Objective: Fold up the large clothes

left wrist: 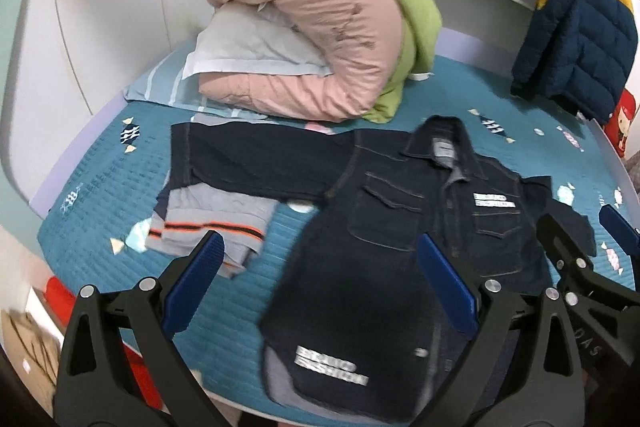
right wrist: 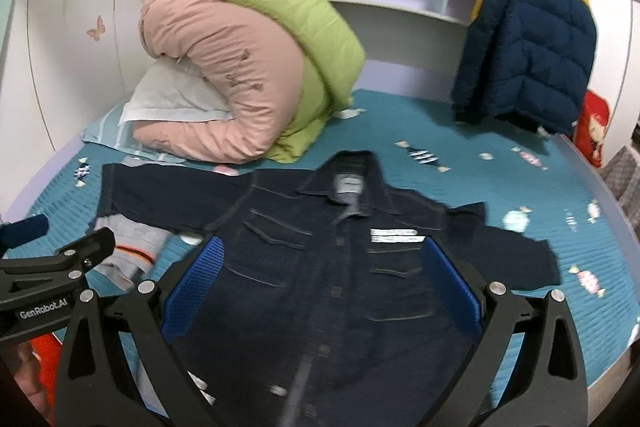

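A dark denim jacket [left wrist: 384,227] lies front up on the teal bedspread [left wrist: 100,187], collar towards the far side, left sleeve stretched out to the left. It also shows in the right wrist view [right wrist: 320,267]. My left gripper [left wrist: 320,267] is open and empty, held above the jacket's lower left part. My right gripper [right wrist: 320,271] is open and empty, held above the jacket's middle. The right gripper also shows at the right edge of the left wrist view [left wrist: 580,243]. The left gripper shows at the left edge of the right wrist view [right wrist: 56,251].
A folded grey garment with an orange stripe [left wrist: 212,219] lies left of the jacket. A rolled pink and green duvet [left wrist: 320,27] and a pillow [left wrist: 248,47] sit at the back. A navy and yellow puffer jacket [right wrist: 528,39] hangs at the back right.
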Demonstrator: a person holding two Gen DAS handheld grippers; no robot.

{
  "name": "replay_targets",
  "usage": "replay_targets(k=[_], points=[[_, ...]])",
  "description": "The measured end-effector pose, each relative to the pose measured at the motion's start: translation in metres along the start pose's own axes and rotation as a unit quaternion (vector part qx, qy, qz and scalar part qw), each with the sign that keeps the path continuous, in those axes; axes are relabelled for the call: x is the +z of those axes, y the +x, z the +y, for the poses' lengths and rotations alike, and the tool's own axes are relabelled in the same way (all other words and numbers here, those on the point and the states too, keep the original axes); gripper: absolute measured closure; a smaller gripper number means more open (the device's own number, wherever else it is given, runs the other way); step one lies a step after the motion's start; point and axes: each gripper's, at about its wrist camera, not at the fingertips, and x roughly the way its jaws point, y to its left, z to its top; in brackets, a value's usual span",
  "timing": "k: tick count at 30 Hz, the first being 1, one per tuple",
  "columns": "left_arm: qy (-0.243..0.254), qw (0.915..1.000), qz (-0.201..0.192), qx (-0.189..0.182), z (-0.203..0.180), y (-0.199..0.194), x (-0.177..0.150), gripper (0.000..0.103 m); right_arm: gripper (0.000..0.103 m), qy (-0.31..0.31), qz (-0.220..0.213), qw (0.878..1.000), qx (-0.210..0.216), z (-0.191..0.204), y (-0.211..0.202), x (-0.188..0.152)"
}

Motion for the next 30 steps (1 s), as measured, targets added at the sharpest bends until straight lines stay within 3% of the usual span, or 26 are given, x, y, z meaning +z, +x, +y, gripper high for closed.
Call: replay_targets(k=[4, 7, 9, 13, 14, 17, 18, 23, 30], points=[[-0.002, 0.9998, 0.014, -0.014, 0.040, 0.032, 0.019, 0.006, 0.008, 0.006, 0.020, 1.000, 0.021, 0.029, 0.039, 0.015], [-0.002, 0.9997, 0.023, 0.000, 0.069, 0.062, 0.030, 0.006, 0.010, 0.008, 0.039, 0.999, 0.034, 0.046, 0.076, 0.026], [-0.001, 0.9995, 0.030, 0.000, 0.080, 0.078, 0.034, 0.006, 0.022, 0.011, 0.055, 0.997, 0.045, 0.054, 0.099, 0.032], [-0.011, 0.9989, 0.045, 0.001, 0.112, 0.116, 0.045, 0.006, 0.036, 0.035, 0.096, 0.991, 0.085, 0.063, 0.152, 0.042], [-0.014, 0.9989, 0.046, -0.001, 0.119, 0.123, 0.046, 0.006, 0.042, 0.040, 0.110, 0.988, 0.098, 0.065, 0.167, 0.044], [-0.025, 0.9982, 0.054, 0.003, 0.143, 0.146, 0.051, 0.006, 0.085, 0.081, 0.175, 0.971, 0.144, 0.062, 0.214, 0.047], [-0.028, 0.9979, 0.058, 0.005, 0.151, 0.154, 0.053, 0.006, 0.091, 0.100, 0.193, 0.964, 0.153, 0.060, 0.232, 0.047], [-0.036, 0.9966, 0.074, 0.008, 0.182, 0.185, 0.062, 0.006, 0.102, 0.101, 0.216, 0.959, 0.154, 0.068, 0.271, 0.045], [-0.053, 0.9955, 0.078, 0.009, 0.215, 0.218, 0.074, 0.006, 0.103, 0.096, 0.255, 0.951, 0.147, 0.078, 0.322, 0.032]])
